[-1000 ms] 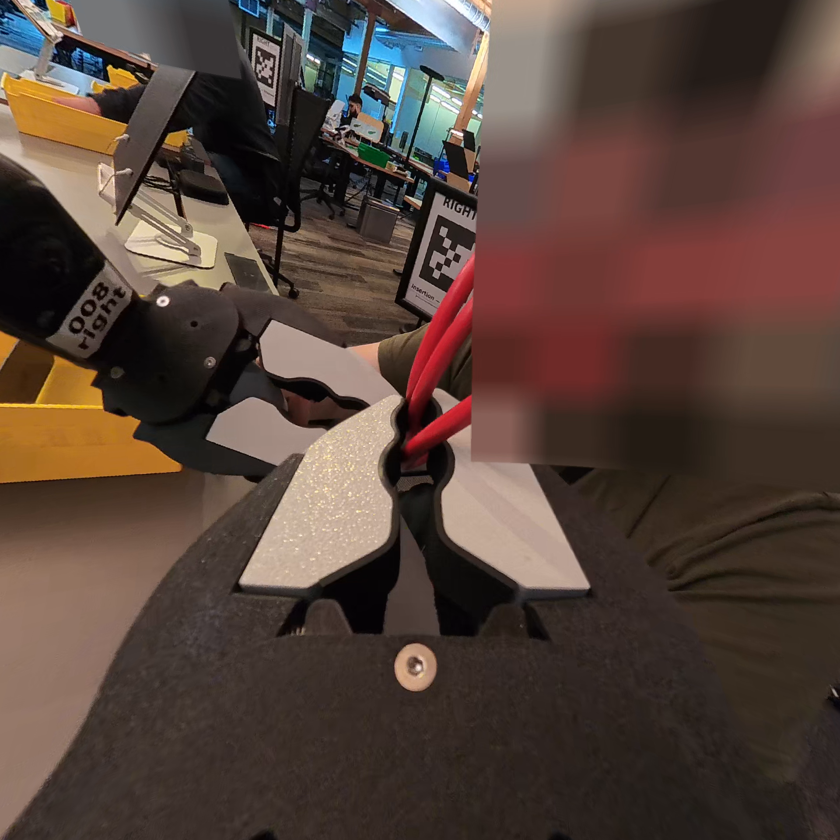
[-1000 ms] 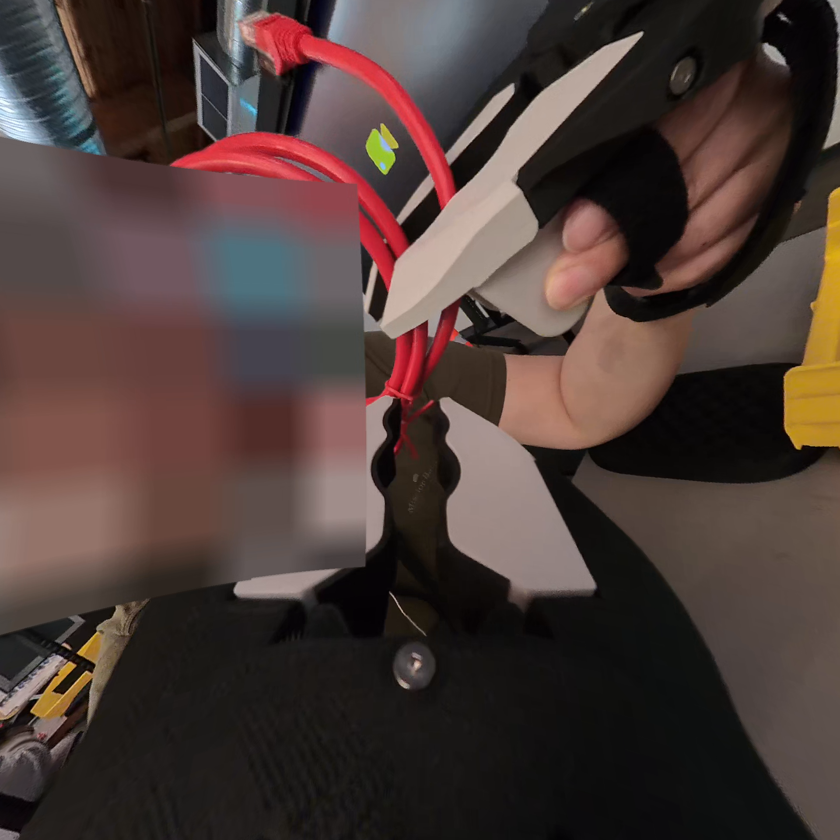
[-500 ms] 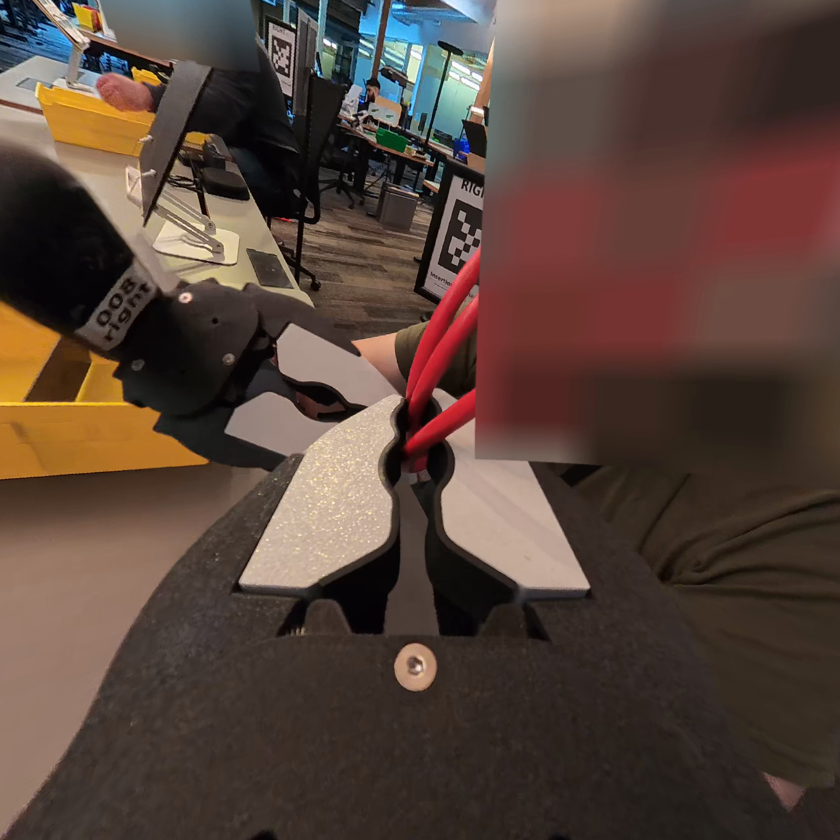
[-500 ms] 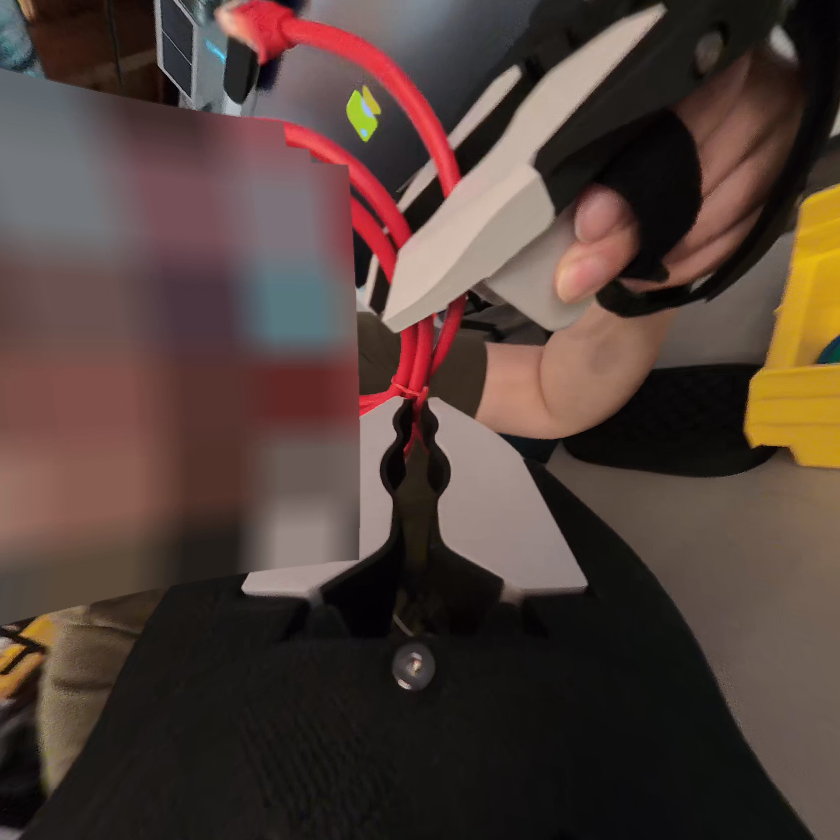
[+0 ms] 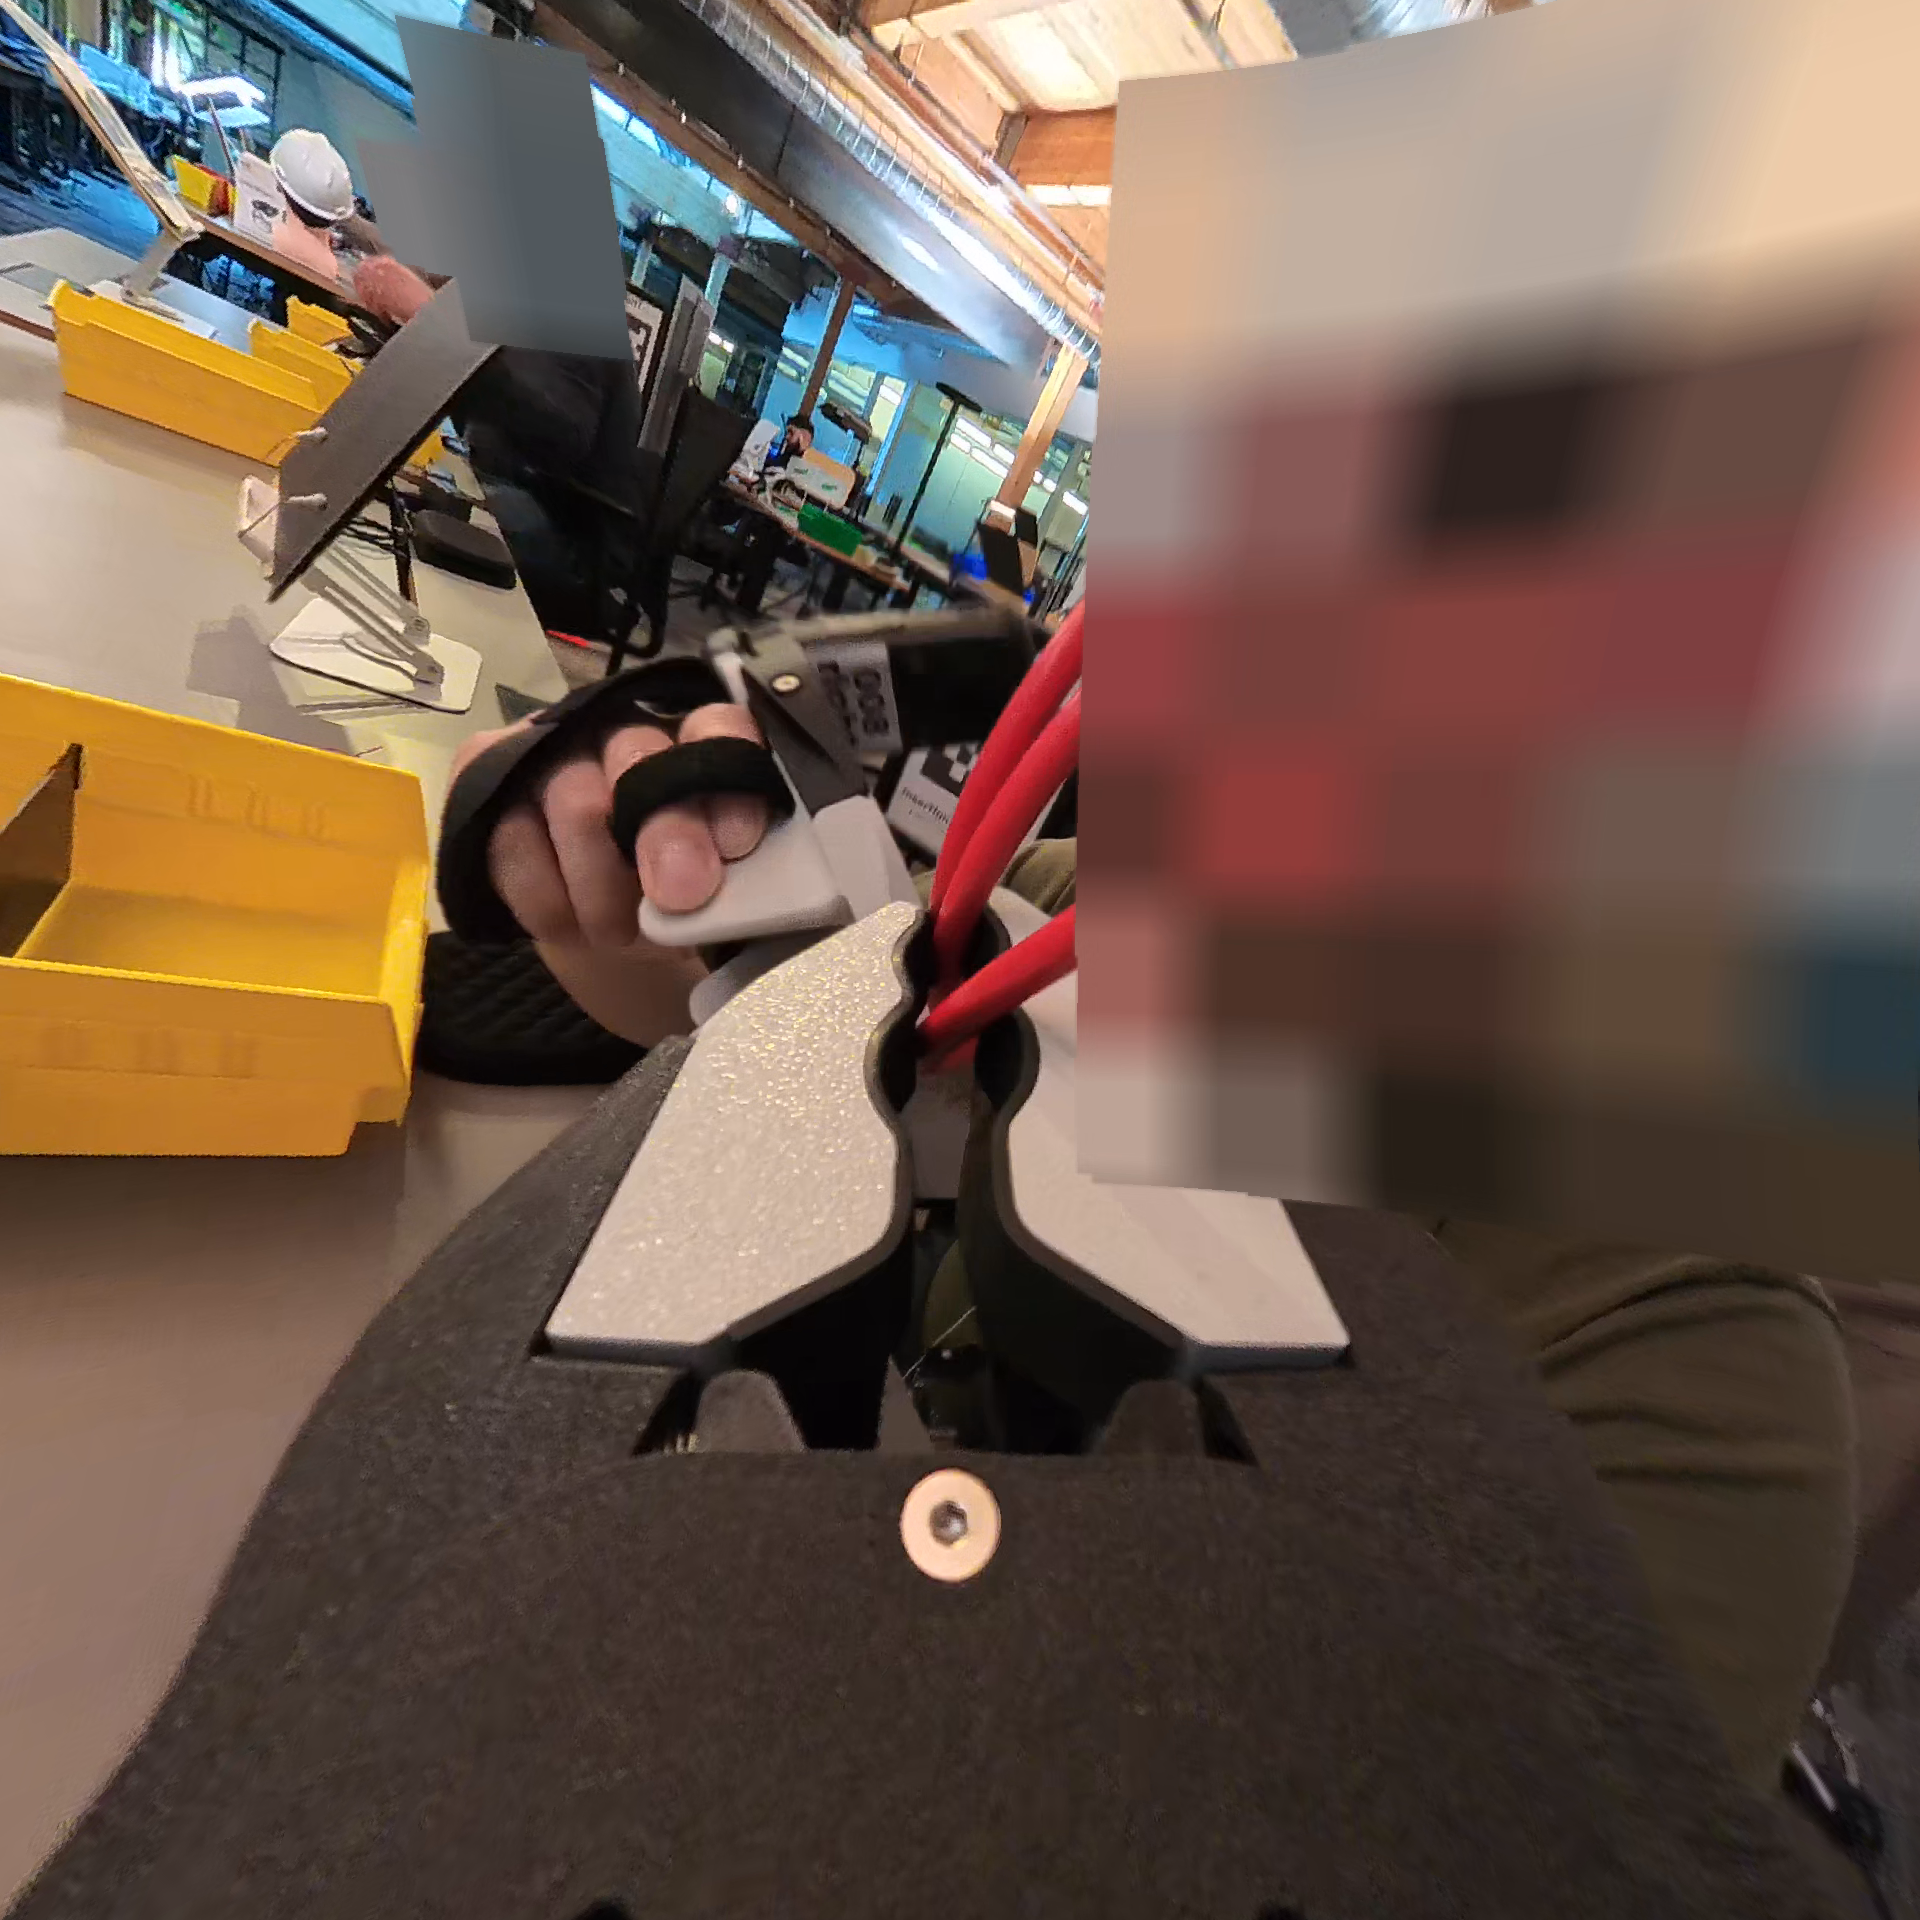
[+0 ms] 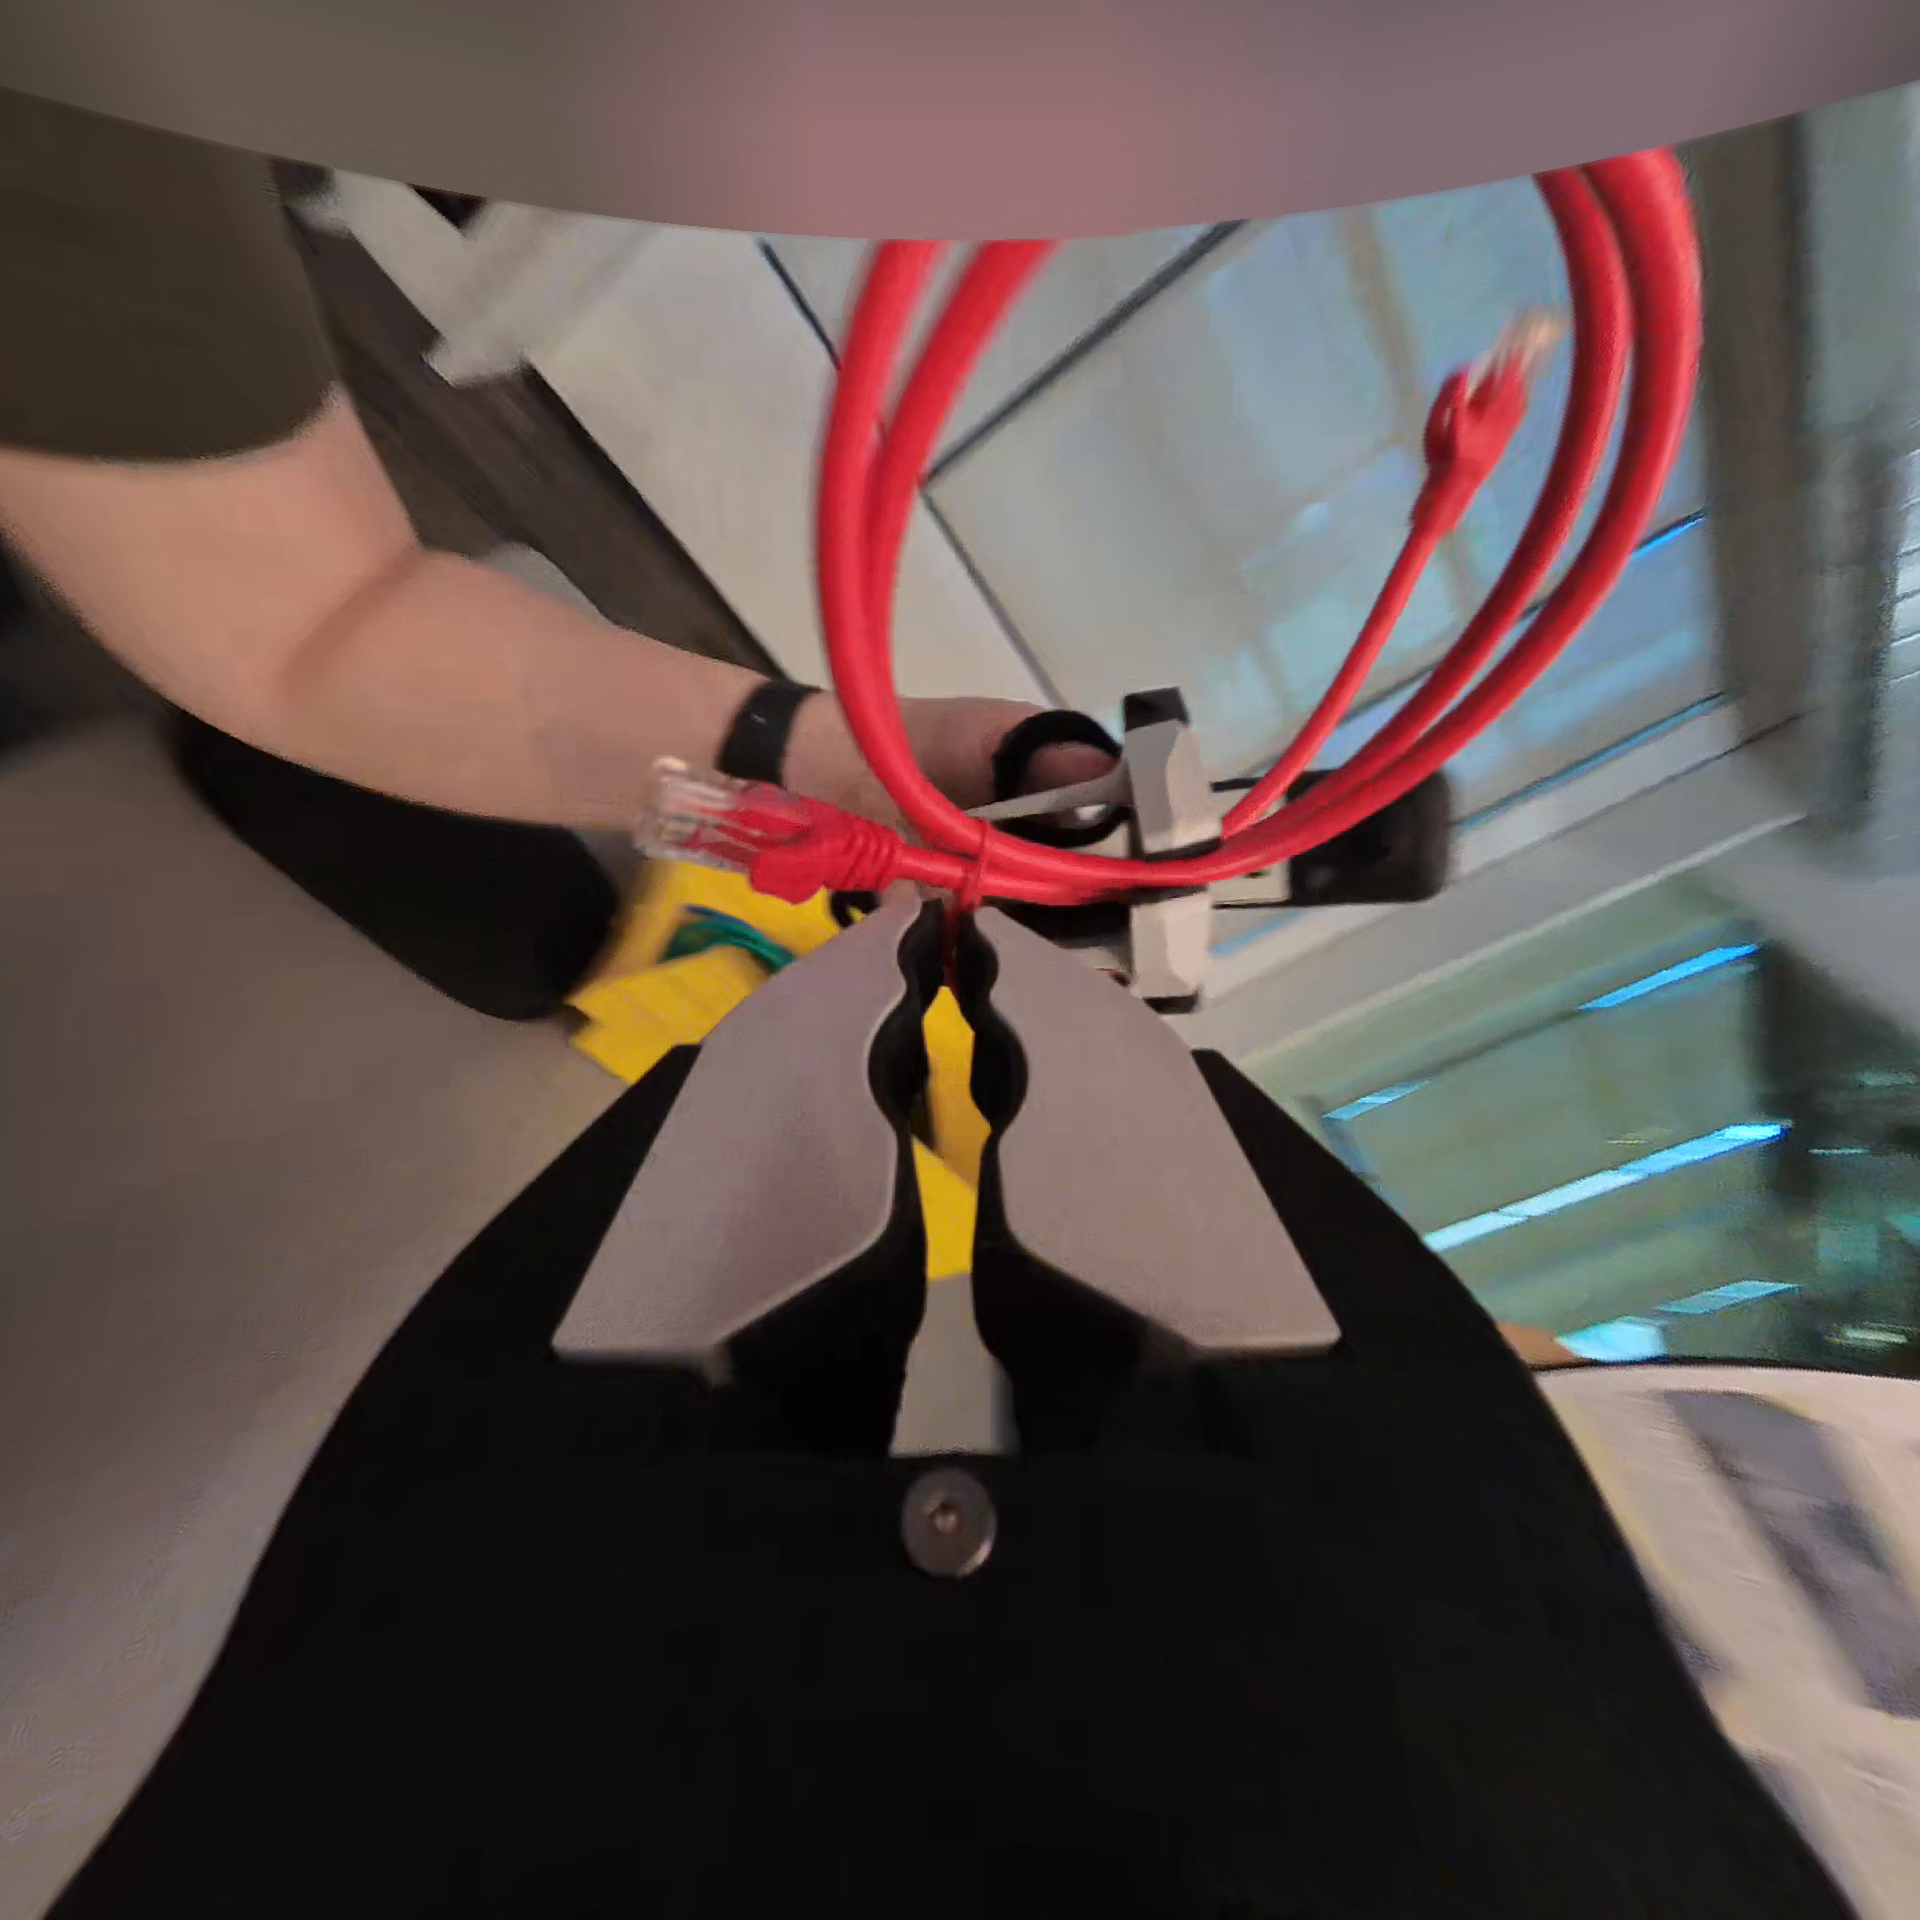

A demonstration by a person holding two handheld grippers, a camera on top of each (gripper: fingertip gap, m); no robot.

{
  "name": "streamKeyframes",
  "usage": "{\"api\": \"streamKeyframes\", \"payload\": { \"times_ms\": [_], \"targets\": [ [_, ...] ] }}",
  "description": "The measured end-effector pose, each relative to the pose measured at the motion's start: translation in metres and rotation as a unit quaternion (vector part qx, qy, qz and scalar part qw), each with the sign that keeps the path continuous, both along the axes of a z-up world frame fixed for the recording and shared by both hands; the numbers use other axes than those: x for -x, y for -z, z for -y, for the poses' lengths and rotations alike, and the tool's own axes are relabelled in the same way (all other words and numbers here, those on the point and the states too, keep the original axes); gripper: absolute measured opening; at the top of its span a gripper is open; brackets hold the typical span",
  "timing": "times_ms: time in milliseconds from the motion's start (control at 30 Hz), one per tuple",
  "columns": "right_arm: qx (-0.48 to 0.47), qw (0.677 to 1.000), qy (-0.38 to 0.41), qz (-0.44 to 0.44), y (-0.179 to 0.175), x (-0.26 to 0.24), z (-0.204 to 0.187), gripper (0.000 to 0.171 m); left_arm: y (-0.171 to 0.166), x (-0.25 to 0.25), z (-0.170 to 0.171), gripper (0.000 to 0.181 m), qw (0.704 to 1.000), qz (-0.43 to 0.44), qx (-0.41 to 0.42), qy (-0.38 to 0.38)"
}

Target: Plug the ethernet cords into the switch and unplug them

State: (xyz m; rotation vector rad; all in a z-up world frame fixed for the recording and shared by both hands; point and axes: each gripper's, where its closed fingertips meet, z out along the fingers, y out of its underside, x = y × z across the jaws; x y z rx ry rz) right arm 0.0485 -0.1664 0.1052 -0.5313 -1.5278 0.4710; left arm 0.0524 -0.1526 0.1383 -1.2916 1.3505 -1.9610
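Red ethernet cord [image 6: 1049,868], coiled and bound by a thin red tie [image 6: 971,891], held up off the table [image 5: 114,1330] between both grippers. In the right wrist view, bound stretch lying crosswise just past the fingertips, long axis running left to right. One clear-tipped plug [image 6: 691,808] pointing left, level with the bundle; second plug [image 6: 1491,390] pointing up and to the right, blurred. Loops arching upward from the tie, partly lost under a mosaic patch at the top.

Right gripper [image 6: 951,925] closed to a narrow slit, pinching the tail of the tie just below the bundle. Left gripper [image 5: 951,982] clamped around several red strands, which rise up and to the right from between its fingertips before vanishing behind a mosaic patch.

Beyond the bundle in the right wrist view, a bare forearm reaching in from the left, black band at the wrist, hand closed on the left gripper's handle. In the left wrist view, a hand [image 5: 623,842] in black finger loops just left of the cord. Yellow bin [image 5: 208,914] on the table to the left, a dark ribbed pad [image 5: 520,1013] beside it. Slanted black board on a white stand [image 5: 364,582] farther back. Switch not visible in either view.
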Motion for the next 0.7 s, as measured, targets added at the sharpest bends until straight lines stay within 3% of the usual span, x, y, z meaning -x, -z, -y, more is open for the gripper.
{"api": "streamKeyframes", "payload": {
  "times_ms": [167, 267, 400, 467, 500, 567, 633, 700],
  "targets": [
    [-0.233, 0.965, 0.113, -0.048, -0.002, -0.002, -0.010, 0.003, 0.002, -0.001, -0.007, 0.006, 1.000, 0.001, 0.024, -0.002],
    [-0.271, 0.953, 0.113, -0.080, -0.002, -0.003, -0.008, 0.004, 0.002, -0.002, -0.004, 0.006, 1.000, -0.002, 0.016, 0.000],
    [-0.112, 0.990, 0.030, -0.081, -0.002, -0.002, -0.003, 0.011, 0.000, 0.001, 0.002, 0.006, 1.000, 0.000, 0.001, 0.008],
    [0.039, 0.997, -0.050, -0.053, -0.004, -0.004, 0.002, 0.021, -0.004, 0.005, 0.003, 0.006, 1.000, 0.007, -0.003, 0.006],
    [0.136, 0.985, -0.107, -0.028, -0.005, -0.006, 0.008, 0.023, -0.005, 0.006, 0.005, 0.006, 1.000, 0.009, -0.009, 0.008],
    [0.351, 0.912, -0.213, -0.001, -0.019, -0.014, 0.010, 0.025, -0.005, 0.009, 0.008, 0.006, 1.000, 0.011, -0.020, 0.013],
    [0.545, 0.794, -0.268, 0.003, -0.033, -0.016, -0.009, 0.021, -0.003, 0.008, 0.014, 0.006, 0.999, 0.005, -0.037, 0.022],
    [0.655, 0.696, -0.291, 0.033, -0.027, -0.014, -0.025, 0.016, 0.000, 0.006, 0.019, 0.006, 0.998, -0.002, -0.055, 0.026]
  ]
}}
